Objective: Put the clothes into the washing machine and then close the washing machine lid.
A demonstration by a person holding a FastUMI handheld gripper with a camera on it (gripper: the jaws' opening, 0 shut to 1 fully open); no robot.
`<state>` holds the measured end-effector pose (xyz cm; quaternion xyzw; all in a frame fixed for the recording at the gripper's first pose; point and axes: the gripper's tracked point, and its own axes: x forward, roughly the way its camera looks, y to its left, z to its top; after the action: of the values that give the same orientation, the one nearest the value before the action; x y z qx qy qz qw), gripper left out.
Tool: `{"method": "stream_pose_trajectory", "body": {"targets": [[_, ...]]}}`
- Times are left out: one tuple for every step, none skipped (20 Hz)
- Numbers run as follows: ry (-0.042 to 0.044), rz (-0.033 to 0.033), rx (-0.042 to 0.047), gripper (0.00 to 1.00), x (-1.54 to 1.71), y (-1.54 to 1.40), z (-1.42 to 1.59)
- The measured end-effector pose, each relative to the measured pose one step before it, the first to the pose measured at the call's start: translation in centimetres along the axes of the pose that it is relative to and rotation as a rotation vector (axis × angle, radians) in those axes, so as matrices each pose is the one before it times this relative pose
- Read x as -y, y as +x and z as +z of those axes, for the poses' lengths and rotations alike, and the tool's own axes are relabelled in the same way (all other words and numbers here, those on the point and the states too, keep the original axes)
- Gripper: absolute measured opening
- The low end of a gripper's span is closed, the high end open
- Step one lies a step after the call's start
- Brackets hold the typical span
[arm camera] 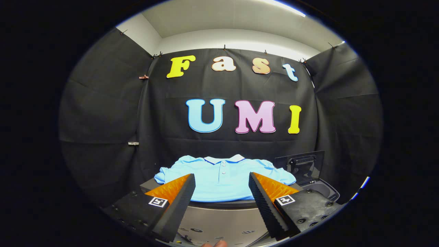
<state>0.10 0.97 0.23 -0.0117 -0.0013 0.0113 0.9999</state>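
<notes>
light blue shirt flat on the machine, tongs apart short of it

black cloth walls close the booth on three sides, and i see pale wall and ceiling above them. next in size is the grey washing machine (219, 214), its front panel filling the space between my fingers down toward 6 o'clock. on its dark flat top lies the light blue polo shirt (221, 180), spread out with the front facing up, white collar with a dark edge toward 12 o'clock, sleeves out toward 9 and 3 o'clock. a short row of buttons runs down from the collar.

at about 2 o'clock from the shirt, just beside its right sleeve, the washing machine lid (301, 164) stands raised, dark with a handle on its face, and under it i can see the rim of the open tub (320, 190).

my gripper (222, 183) hangs in front of the machine with its fingers wide apart and nothing between them. the fingertips (189, 181) overlap the shirt's lower half in my view, but whether they touch it i cannot tell. each finger has an orange ridged face and a small black and white marker (158, 201).

at 6 o'clock, the tip of a hand (215, 244) just shows.
</notes>
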Motion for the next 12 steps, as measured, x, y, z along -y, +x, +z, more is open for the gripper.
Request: {"method": "stream_pose_trajectory", "body": {"targets": [[0.00081, -0.00085, -0.00256, 0.98, 0.01, -0.066, -0.158], [-0.0001, 0.00232, -0.00058, 0.98, -0.064, -0.02, 0.017], [-0.00137, -0.00212, -0.00153, 0.98, -0.052, 0.021, -0.104], [-0.00093, 0.00231, -0.00095, 0.98, -0.065, 0.093, 0.04], [0.00131, -0.00025, -0.00087, 0.98, 0.011, 0.014, -0.05], [0.0023, 0.00118, 0.00015, 0.98, -0.006, 0.114, -0.006], [0.00082, 0.00065, -0.00128, 0.98, -0.091, 0.049, 0.042], [0.00047, 0.00108, -0.00739, 0.98, -0.011, 0.231, -0.081], [0.00432, 0.00466, -0.00816, 0.98, -0.119, 0.203, -0.185], [0.00793, 0.00576, -0.01014, 0.98, -0.169, 0.503, 0.015], [0.01034, 0.00233, -0.00806, 0.98, 0.048, 0.394, 0.186], [0.01473, 0.00568, -0.00808, 0.98, -0.073, 0.638, 0.171]]}}
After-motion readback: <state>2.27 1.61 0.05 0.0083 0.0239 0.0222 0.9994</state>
